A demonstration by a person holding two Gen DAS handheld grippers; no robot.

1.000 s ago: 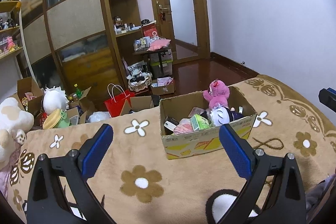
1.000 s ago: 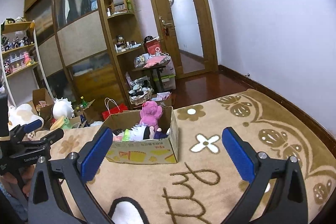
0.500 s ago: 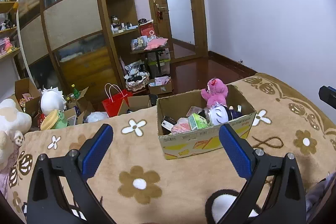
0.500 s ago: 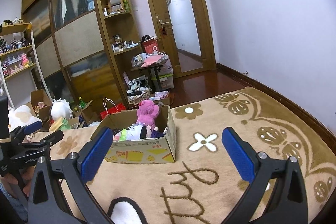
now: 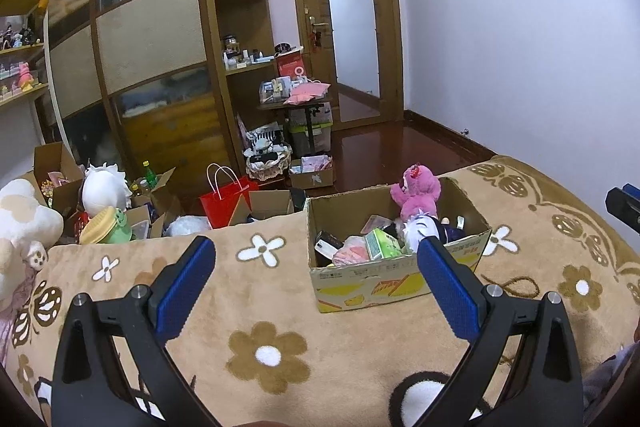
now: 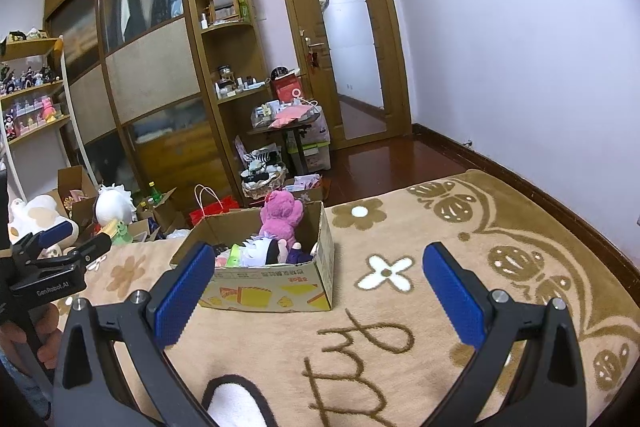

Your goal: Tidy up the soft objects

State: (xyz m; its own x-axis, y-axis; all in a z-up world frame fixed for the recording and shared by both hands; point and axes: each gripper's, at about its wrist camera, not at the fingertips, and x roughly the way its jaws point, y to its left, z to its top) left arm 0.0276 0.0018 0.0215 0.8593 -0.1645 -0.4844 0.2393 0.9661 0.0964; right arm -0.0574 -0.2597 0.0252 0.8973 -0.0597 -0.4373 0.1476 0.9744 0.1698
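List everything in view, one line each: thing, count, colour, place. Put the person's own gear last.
cardboard box: one, brown with yellow print, on the blanket, open
pink plush bear: one, pink, upright at the box's far corner
white-haired plush doll: one, white and dark, in the box
green packet: one, green, in the box
blanket: one, tan with brown and white flowers, foreground
red gift bag: one, red, on the floor beyond the blanket
white round plush: one, white, among floor boxes at left
cream plush: one, cream, far left edge
door: one, brown with frosted pane, far wall
left hand-held gripper: one, black with blue pads, open, empty
right hand-held gripper: one, black with blue pads, open, empty
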